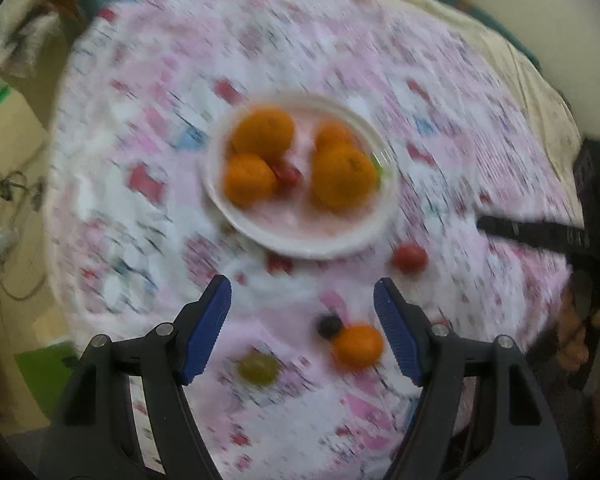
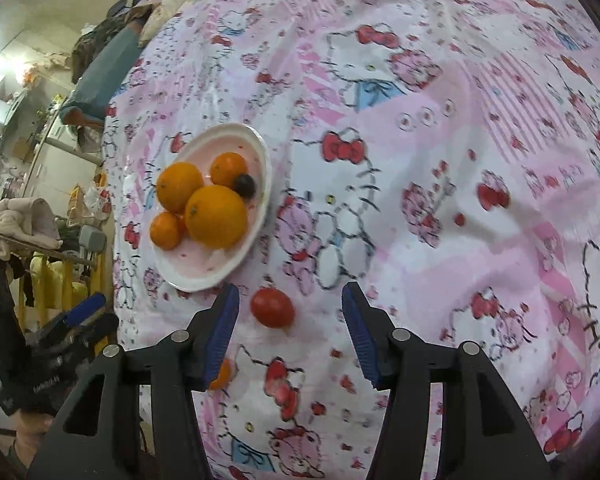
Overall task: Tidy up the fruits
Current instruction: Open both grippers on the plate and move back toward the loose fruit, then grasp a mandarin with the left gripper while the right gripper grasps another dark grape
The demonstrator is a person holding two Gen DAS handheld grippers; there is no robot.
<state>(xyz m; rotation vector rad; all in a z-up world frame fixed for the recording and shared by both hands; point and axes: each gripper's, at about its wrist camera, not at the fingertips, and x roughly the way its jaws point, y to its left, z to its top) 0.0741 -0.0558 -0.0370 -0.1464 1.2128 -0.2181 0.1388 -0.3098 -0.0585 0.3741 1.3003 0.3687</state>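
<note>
Partly done, by the look of it. On the plate [image 2: 256, 148]: four oranges [image 2: 216, 216], a dark grape [image 2: 245, 185], something small and red [image 1: 286, 173] seen only in the blurred left view, perhaps a hint of green at the far rim. Left on the cloth [image 2: 420, 160]: a tomato [image 2: 272, 307] just beside the plate, a small orange [image 1: 358, 345] touching a dark berry [image 1: 329, 326], a green grape [image 1: 258, 367] near them.

Left gripper [image 1: 302, 330] open, nothing held, poised over the small orange and berry. Right gripper [image 2: 290, 334] also open and empty, tomato lying ahead between the finger lines, untouched.

Nothing blocking either reach. Worth minding: round fruit on soft, rumpled cloth, likely to roll; plate already crowded, so little bare room for more. Clutter of clothes [image 2: 20, 220] off the bed's edge, well apart. Both grippers working close together, a possible clash.
</note>
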